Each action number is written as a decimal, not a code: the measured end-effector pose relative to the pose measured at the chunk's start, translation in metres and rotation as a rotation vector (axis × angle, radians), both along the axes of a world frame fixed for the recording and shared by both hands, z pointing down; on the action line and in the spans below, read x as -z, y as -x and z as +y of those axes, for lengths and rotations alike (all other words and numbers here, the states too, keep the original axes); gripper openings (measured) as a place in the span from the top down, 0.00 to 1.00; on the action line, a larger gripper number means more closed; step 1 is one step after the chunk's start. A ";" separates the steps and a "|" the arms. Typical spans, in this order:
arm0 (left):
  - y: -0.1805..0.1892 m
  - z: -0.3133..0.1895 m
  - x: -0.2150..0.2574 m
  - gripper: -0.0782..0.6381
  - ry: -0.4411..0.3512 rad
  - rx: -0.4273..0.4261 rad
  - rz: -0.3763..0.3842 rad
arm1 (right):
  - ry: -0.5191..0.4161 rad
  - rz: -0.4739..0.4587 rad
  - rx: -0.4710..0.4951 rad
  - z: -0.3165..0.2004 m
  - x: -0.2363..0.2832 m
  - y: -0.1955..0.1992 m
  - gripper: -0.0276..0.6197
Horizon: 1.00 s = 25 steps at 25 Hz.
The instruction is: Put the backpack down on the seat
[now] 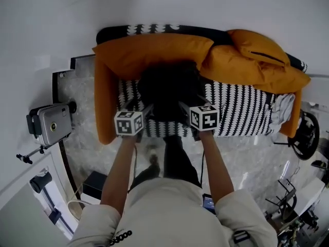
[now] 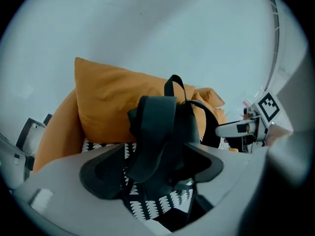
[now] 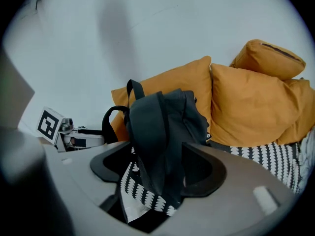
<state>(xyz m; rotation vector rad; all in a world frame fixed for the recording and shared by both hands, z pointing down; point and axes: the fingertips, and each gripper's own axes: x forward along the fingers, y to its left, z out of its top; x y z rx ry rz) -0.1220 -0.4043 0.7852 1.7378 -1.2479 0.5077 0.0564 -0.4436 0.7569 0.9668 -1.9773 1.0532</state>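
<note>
Nearest the head camera, a cream jacket (image 1: 169,210) is seen, with both forearms stretched forward over a marbled floor (image 1: 247,158). The left gripper (image 1: 140,111) and the right gripper (image 1: 187,108) are held side by side and are angled downward toward the sofa. A marker cube (image 1: 128,122) is carried on top of each.

In the left gripper view, the jaws of the left gripper (image 2: 152,168) are spread wide. A broad black strap (image 2: 153,132) of the backpack (image 2: 184,127) hangs down between them and is not pinched by the pads. In the right gripper view, the jaws of the right gripper (image 3: 160,168) are likewise spread wide. A second strap (image 3: 147,141) hangs in the gap and is not clamped.

The backpack (image 1: 167,89) is located just beyond both grippers. It is black and stands upright on the seat (image 1: 241,112), toward the seat's left half in the head view. The seat is covered in a black-and-white patterned fabric (image 3: 275,156).

Directly behind the backpack, an orange cushion (image 1: 154,53) is set against the sofa back. Further orange cushions (image 1: 257,60) are piled at the right end. A grey box (image 1: 51,123) stands to the left of the sofa. A plain white wall (image 1: 205,4) closes the scene behind it.
</note>
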 end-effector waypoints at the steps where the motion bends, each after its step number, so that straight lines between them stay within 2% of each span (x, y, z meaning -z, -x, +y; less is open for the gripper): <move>1: 0.003 0.004 0.004 0.36 -0.007 0.006 0.001 | -0.002 0.002 -0.005 0.005 0.003 -0.002 0.46; 6: 0.013 0.024 0.033 0.36 -0.054 0.026 0.001 | -0.012 -0.008 -0.031 0.034 0.026 -0.013 0.48; 12: 0.024 0.051 0.073 0.37 -0.147 0.008 -0.026 | -0.079 0.002 -0.068 0.066 0.062 -0.033 0.51; 14: 0.027 0.061 0.087 0.39 -0.177 -0.003 -0.031 | -0.142 -0.002 -0.103 0.074 0.082 -0.044 0.55; 15: 0.029 0.066 0.094 0.39 -0.192 -0.007 -0.035 | -0.182 -0.002 -0.116 0.076 0.093 -0.048 0.61; 16: 0.032 0.070 0.101 0.40 -0.208 -0.009 -0.040 | -0.217 0.001 -0.121 0.080 0.104 -0.051 0.63; 20: 0.045 0.087 0.132 0.43 -0.276 0.006 -0.086 | -0.336 0.021 -0.112 0.097 0.145 -0.061 0.65; 25: 0.047 0.110 0.180 0.48 -0.388 -0.046 -0.178 | -0.460 0.017 -0.137 0.119 0.196 -0.067 0.72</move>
